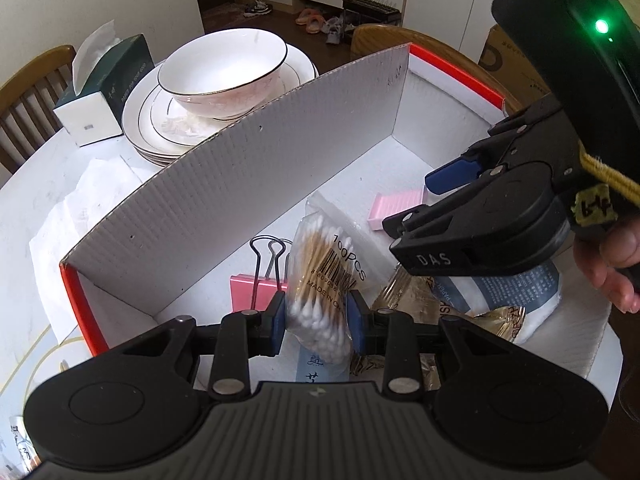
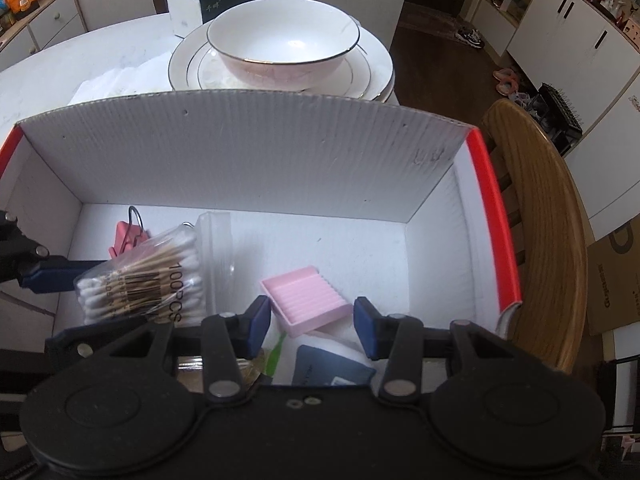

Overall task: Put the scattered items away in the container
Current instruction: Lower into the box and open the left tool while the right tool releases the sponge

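Left gripper (image 1: 316, 320) of mine is clamped on the cotton swab bag (image 1: 320, 276), hanging it inside the box (image 1: 240, 168), near its 9 o'clock end. It's light, soft, crinkly plastic that could slip, so I pinch across the swab bundle's middle. My right gripper (image 2: 312, 326) hangs unclenched and empty above the pink tray (image 2: 306, 298).

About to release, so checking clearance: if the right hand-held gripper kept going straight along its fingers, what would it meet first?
Most likely the pink ribbed tray lying on the floor of the cardboard box; it sits between the fingertips of the right hand-held gripper, whose jaws are apart and empty. Depth is unclear, so the gap cannot be judged.
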### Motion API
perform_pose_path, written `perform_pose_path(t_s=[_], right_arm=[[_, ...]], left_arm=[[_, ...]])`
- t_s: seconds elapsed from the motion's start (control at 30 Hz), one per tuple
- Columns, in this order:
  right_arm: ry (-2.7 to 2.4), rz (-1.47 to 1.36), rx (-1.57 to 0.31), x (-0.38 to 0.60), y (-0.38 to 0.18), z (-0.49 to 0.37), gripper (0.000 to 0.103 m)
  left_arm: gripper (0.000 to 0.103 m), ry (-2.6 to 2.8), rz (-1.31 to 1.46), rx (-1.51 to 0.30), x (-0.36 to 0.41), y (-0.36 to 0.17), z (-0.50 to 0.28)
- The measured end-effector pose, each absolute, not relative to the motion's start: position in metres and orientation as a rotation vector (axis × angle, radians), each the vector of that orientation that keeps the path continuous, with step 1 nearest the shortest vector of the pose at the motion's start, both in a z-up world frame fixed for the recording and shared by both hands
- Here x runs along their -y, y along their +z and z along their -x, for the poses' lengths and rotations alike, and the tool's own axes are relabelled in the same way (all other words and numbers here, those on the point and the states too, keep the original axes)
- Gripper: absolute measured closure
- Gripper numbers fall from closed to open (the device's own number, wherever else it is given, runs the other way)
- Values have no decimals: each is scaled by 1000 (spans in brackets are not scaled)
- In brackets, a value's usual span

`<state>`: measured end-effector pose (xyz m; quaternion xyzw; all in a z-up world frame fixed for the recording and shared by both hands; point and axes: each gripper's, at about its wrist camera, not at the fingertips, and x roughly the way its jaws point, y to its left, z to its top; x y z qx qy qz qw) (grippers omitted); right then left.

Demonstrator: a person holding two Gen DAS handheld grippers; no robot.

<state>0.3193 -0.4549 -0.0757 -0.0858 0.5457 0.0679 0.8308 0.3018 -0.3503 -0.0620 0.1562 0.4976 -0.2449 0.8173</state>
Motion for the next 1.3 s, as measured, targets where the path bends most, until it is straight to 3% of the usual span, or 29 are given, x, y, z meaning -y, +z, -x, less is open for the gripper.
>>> perform_pose_path(t_s=[0.2, 0.47, 0.6, 0.67, 1.3], right_arm=[[145, 173, -1154, 455, -76, -318, 57], [158, 142, -1133, 465, -66, -313, 48], [178, 128, -1103, 467, -55, -308, 44], [191, 113, -1094, 468, -50, -306, 43], [301, 19, -988, 474, -9, -256, 25]], left_arm=[[73, -522, -337, -1068, 351, -62, -305], [70, -520, -328, -1062, 348, -62, -303], [49, -523, -327, -1037, 345, -59, -297], [46, -527, -318, -1023, 343, -56, -294], [42, -546, -179, -910, 305, -9, -249]])
